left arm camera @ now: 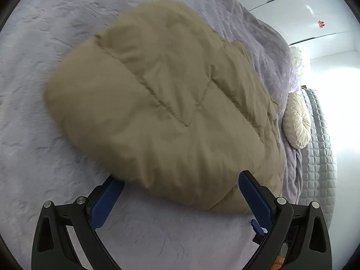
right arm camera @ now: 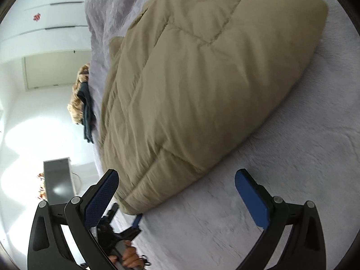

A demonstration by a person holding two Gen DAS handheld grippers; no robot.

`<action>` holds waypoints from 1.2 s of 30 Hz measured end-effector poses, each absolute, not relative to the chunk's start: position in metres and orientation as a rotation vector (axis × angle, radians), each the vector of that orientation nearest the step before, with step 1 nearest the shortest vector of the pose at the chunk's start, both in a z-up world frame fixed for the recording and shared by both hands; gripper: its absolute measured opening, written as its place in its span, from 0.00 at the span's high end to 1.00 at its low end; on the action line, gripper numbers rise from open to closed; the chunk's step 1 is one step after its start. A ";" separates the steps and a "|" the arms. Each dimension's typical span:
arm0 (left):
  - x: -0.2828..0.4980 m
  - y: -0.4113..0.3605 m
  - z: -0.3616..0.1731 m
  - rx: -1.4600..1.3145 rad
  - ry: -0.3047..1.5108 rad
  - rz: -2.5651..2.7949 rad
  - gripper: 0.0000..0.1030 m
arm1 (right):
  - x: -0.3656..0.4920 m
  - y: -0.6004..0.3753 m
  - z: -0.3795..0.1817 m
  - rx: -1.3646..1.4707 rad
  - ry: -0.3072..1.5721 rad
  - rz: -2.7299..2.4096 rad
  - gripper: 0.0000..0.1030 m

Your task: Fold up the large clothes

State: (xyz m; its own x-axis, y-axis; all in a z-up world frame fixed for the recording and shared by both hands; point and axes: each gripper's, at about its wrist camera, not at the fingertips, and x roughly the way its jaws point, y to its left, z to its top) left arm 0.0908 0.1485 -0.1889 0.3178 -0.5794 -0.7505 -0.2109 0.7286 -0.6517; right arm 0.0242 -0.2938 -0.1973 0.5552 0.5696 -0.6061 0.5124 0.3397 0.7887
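A puffy tan quilted coat [left arm camera: 162,103] lies folded into a thick bundle on the lavender fuzzy bedcover [left arm camera: 33,90]. My left gripper [left arm camera: 180,182] is open wide at the bundle's near edge. Its blue pads [left arm camera: 254,193] stand on either side of that edge without pressing, and the coat overlaps the tip of the left finger. In the right wrist view the coat [right arm camera: 202,78] fills the middle. My right gripper [right arm camera: 176,177] is open wide, with the coat's near corner reaching in between its fingers. Below that corner a blue fingertip of the left gripper [right arm camera: 136,220] shows, with a hand [right arm camera: 129,255] behind it.
A round cream cushion [left arm camera: 297,121] rests at the bed's edge over a grey quilted mattress side [left arm camera: 319,168]. White wardrobe doors [left arm camera: 315,11] stand beyond. An orange fuzzy item [right arm camera: 77,94] and a dark cloth [right arm camera: 87,114] hang at the bed's side. A grey box [right arm camera: 58,177] stands on the floor.
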 end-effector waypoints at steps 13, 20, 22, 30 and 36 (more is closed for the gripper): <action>0.139 0.137 -0.214 -0.917 1.157 -0.215 0.02 | 0.077 -0.284 -0.237 1.470 0.959 0.167 0.00; 0.143 0.143 -0.206 -0.885 1.102 -0.230 0.69 | 0.084 -0.282 -0.243 1.492 1.009 0.095 0.41; 0.141 0.143 -0.195 -0.855 1.079 -0.254 0.75 | 0.083 -0.282 -0.245 1.521 1.008 0.104 0.58; 0.116 0.145 -0.154 -0.761 1.039 -0.341 0.77 | 0.071 -0.277 -0.213 1.455 0.962 0.204 0.77; 0.060 0.164 -0.142 -0.771 1.076 -0.389 0.77 | 0.029 -0.264 -0.202 1.444 0.998 0.247 0.77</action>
State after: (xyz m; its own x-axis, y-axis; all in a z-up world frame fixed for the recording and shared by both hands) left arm 0.0598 0.1641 -0.1423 0.4425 -0.6302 -0.6380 -0.0762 0.6824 -0.7270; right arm 0.0291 -0.2638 -0.2019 0.5963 0.6870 -0.4153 0.4144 0.1797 0.8922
